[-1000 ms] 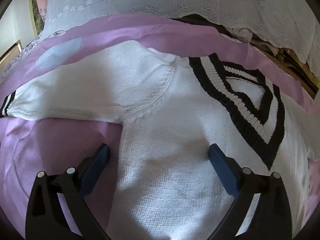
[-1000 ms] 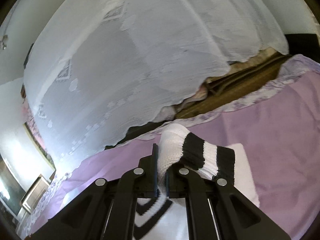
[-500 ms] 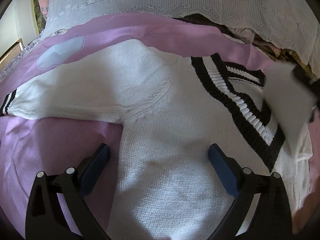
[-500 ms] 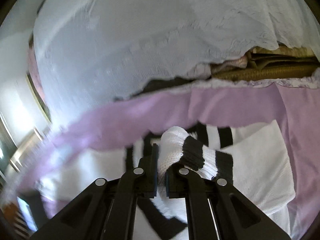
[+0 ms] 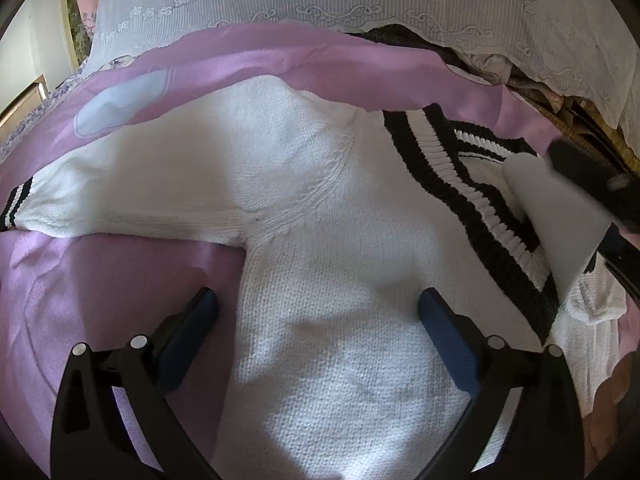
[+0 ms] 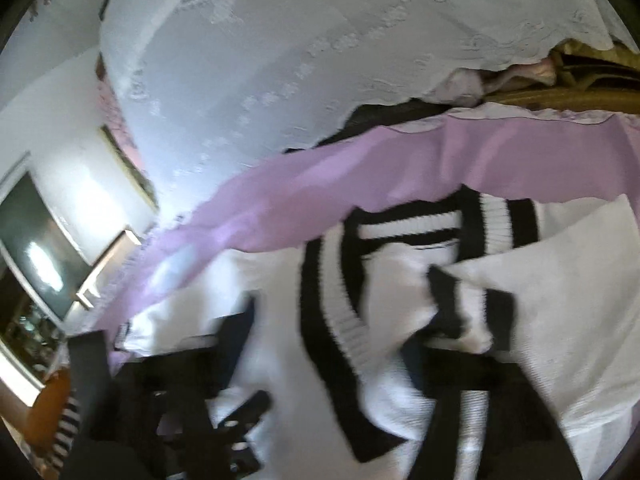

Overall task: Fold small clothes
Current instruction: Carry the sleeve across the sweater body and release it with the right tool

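Two grippers work one white sweater point(image 5: 328, 280) spread flat on the pink bedsheet point(image 5: 120, 280). Nearest, the left gripper point(image 5: 318, 308) hangs over the sweater's body with its jaws wide apart, holding nothing. Further along, the right gripper point(image 6: 452, 364) brings the striped cuff point(image 6: 472, 316) of one sleeve across the black-and-white V-neck point(image 5: 472, 200); blur hides whether it grips. Toward the sheet's far left edge, the other sleeve point(image 5: 160, 184) lies outstretched. By my judgement, the first fold is under way; the second sleeve and the body remain.
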{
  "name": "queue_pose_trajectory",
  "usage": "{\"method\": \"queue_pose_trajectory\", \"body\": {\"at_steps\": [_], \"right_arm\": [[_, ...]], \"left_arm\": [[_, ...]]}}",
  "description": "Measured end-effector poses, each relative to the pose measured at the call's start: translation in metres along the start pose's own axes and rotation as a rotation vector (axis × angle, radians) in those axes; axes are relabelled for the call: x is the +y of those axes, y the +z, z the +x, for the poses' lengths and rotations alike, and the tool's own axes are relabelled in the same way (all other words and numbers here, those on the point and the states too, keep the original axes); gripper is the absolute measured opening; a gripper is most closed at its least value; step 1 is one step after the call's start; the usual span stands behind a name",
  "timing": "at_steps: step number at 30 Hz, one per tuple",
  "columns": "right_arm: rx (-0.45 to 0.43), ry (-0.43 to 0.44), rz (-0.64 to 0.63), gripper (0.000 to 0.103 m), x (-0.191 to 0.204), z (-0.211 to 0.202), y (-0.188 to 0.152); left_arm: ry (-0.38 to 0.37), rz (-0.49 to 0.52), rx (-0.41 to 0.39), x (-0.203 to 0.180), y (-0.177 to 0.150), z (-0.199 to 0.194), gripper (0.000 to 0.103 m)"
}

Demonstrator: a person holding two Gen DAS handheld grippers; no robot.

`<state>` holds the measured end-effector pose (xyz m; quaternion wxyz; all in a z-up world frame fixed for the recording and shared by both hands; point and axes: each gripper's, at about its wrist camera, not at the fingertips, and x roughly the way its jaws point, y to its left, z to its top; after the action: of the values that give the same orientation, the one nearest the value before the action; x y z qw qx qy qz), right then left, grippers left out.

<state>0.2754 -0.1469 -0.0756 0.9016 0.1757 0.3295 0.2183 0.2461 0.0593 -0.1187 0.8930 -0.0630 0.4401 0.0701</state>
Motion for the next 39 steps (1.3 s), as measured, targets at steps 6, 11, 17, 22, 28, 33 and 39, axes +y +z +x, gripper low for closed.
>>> {"method": "queue_pose_trajectory", "body": {"at_steps": [6, 11, 17, 22, 28, 33, 39], "right_arm": [[0.044, 0.162, 0.053, 0.075, -0.001, -0.003, 0.004], [0.108, 0.192, 0.023, 0.078, 0.007, 0.001, 0.004], [0.105, 0.125, -0.148, 0.08, 0.041, 0.003, 0.001], [0.172, 0.114, -0.036, 0.08, 0.024, 0.016, 0.002], [0.395, 0.296, 0.155, 0.086, -0.009, 0.022, -0.001], [0.39, 0.232, 0.113, 0.086, -0.024, -0.012, -0.014], [0.093, -0.149, 0.084, 0.043, -0.073, -0.077, -0.003]], "left_arm": [[0.002, 0.001, 0.001, 0.0, 0.0, 0.001, 0.098], [0.003, 0.001, 0.001, -0.001, 0.0, 0.001, 0.098], [0.021, 0.01, 0.003, -0.002, -0.001, 0.003, 0.099], [0.012, -0.001, -0.008, 0.0, 0.0, 0.0, 0.099], [-0.025, 0.001, -0.024, 0.003, 0.007, -0.008, 0.099], [-0.041, 0.021, 0.007, 0.003, 0.002, -0.008, 0.098], [0.134, 0.253, -0.17, -0.049, 0.008, -0.042, 0.098]]}}
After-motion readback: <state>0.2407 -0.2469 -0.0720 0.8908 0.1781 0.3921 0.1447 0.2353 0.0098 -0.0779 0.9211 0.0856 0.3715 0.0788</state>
